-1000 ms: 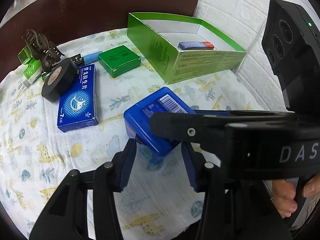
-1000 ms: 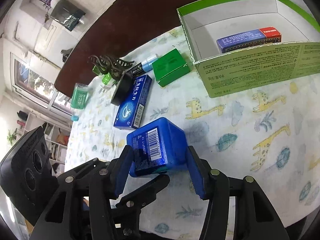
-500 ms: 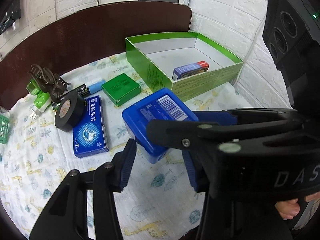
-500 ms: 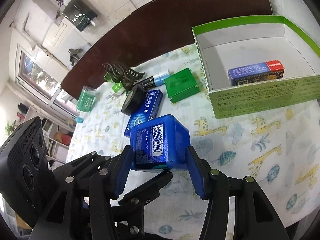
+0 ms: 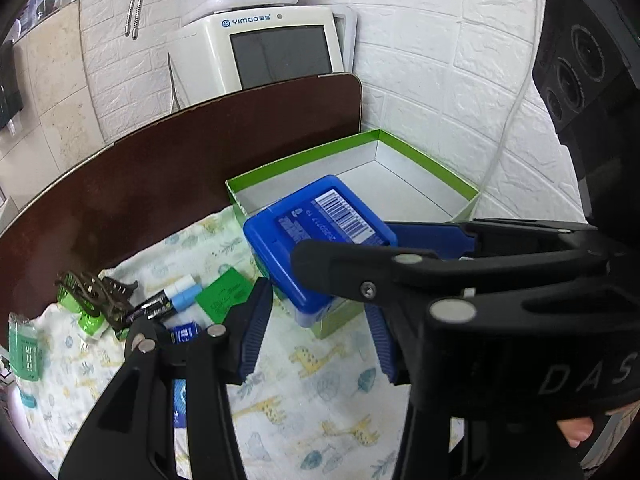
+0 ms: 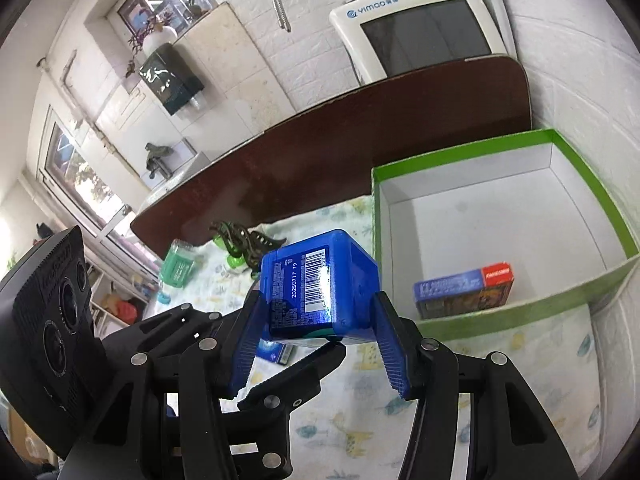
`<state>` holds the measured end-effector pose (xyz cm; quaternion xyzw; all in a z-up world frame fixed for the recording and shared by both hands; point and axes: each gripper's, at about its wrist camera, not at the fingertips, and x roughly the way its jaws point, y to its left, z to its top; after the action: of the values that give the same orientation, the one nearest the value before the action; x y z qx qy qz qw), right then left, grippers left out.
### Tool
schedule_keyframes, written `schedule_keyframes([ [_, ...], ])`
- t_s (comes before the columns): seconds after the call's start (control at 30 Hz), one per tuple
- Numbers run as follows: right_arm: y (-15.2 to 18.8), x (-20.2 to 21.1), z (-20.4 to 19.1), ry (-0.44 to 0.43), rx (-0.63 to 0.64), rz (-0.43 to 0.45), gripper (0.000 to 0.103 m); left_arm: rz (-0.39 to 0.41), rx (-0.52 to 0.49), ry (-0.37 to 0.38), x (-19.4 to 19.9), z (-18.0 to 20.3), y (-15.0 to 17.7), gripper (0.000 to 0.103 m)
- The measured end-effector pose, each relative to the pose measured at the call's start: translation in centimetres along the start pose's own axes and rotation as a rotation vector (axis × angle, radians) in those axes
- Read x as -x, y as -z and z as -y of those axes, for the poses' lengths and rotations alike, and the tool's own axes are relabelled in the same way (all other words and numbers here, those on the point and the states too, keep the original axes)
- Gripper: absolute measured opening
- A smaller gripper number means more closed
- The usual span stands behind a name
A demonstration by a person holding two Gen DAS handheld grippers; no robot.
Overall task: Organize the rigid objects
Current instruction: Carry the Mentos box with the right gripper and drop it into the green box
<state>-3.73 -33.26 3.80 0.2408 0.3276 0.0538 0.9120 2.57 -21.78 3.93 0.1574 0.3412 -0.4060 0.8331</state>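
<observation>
The right claw (image 6: 320,344) is shut on the blue plastic box (image 6: 316,284): its two blue pads press the box's opposite sides, and the box is lifted clear of the giraffe-print cloth (image 6: 360,432), barcode face up. In the left wrist view that claw reaches across from the right side, with a few of the person's fingers (image 5: 576,432) showing under its handle at the lower right.

The left claw (image 5: 320,328) sits low and close, pointing down at a slant, its jaws part open. The blue box (image 5: 320,236) hangs above and between its tips; whether the left pads touch it cannot be told.

Just beyond the box stands the green carton (image 6: 500,320), open at the top, white inside. A small blue-and-red packet (image 6: 464,290) lies against its near wall; the rest of its floor is bare. The carton's near left corner is right beside the raised box.

To the left on the cloth lie a green flat box (image 5: 224,300), a black marker with a pale blue cap (image 5: 164,304), a brown hair clip (image 5: 96,296) over a bright green plug (image 5: 88,320), and a green bottle (image 5: 24,352) at the cloth's edge. A blue medicine box (image 5: 180,396) is mostly hidden behind the left claw's arm.

Behind the cloth runs the dark brown desk (image 5: 180,168), its far edge curved, with a white appliance (image 5: 272,48) and a white brick wall (image 5: 440,80) beyond.
</observation>
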Motion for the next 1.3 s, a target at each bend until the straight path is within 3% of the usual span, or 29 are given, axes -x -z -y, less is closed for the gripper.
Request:
schedule_keyframes([
  [0.27, -2.8, -1.2, 3.4, 0.031, -0.022, 0.013, 0.056, -0.037, -0.009, 0.036, -3.8, 0.2, -3.0, 0.046],
  [0.77, -3.6, -6.4, 8.1, 0.019, -0.105, -0.058, 0.056, -0.146, 0.007, 0.039, -9.7, -0.6, -3.2, 0.047],
  [1.3, -2.8, -7.1, 8.5, 0.001, -0.142, -0.102, 0.056, -0.157, 0.001, 0.029, -9.2, -0.3, -2.5, 0.050],
])
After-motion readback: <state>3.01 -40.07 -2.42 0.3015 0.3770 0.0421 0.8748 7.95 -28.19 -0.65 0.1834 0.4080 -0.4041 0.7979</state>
